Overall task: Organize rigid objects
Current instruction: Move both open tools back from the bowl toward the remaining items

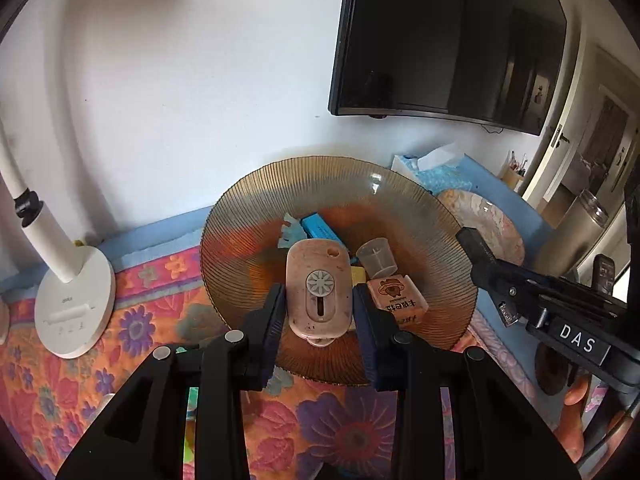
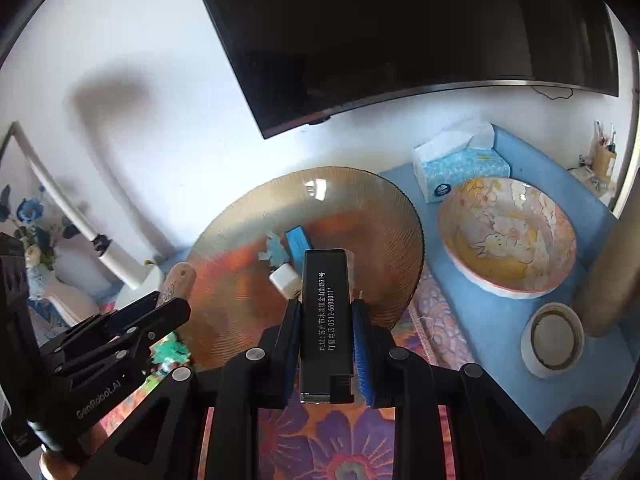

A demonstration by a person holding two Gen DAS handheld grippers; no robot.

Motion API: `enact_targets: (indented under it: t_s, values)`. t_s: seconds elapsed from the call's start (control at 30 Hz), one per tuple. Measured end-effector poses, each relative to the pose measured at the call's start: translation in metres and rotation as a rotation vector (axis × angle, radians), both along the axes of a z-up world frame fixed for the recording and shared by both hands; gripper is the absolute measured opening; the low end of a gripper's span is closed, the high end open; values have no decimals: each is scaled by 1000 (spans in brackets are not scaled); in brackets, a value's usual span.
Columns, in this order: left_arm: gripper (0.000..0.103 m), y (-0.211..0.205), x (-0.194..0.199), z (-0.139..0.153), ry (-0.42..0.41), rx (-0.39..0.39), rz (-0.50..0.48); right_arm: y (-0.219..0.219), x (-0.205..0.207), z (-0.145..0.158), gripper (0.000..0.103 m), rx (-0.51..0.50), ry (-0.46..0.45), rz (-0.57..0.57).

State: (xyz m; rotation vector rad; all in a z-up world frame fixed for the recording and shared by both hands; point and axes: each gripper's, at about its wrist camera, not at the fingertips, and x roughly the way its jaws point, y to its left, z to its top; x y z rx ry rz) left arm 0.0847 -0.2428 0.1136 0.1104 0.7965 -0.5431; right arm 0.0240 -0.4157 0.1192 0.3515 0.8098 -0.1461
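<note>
My left gripper (image 1: 319, 312) is shut on a pink speckled oval case (image 1: 319, 292) with a white flower dial, held over the near part of a ribbed amber glass plate (image 1: 256, 208). In the plate lie a blue box (image 1: 320, 230), a clear small cup (image 1: 376, 258), a pink eraser with a cartoon bear (image 1: 398, 300) and a pale blue scrap (image 1: 290, 232). My right gripper (image 2: 326, 332) is shut on a black lighter with white print (image 2: 326, 320), held above the near rim of the same plate (image 2: 240, 232). The right gripper also shows in the left wrist view (image 1: 466, 236).
A white desk lamp (image 1: 72, 300) stands at the left. A patterned ceramic bowl (image 2: 560, 216), a tissue box (image 2: 460, 164) and a roll of tape (image 2: 554, 338) sit on a blue mat at the right. A black TV (image 1: 448, 40) hangs on the wall. A floral cloth covers the table.
</note>
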Motion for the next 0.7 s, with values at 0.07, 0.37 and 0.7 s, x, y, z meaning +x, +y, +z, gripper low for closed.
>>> enact_targets:
  t_s: [0.07, 0.37, 0.7]
  values:
    - [52, -1, 4, -1, -13, 28, 33, -6, 9, -3, 26, -33, -3, -25]
    - [70, 58, -56, 14, -133, 53, 146, 15, -30, 4, 47, -12, -16, 41]
    - [70, 137, -138, 39, -242, 40, 292, 104, -83, 15, 56, -39, -63, 209]
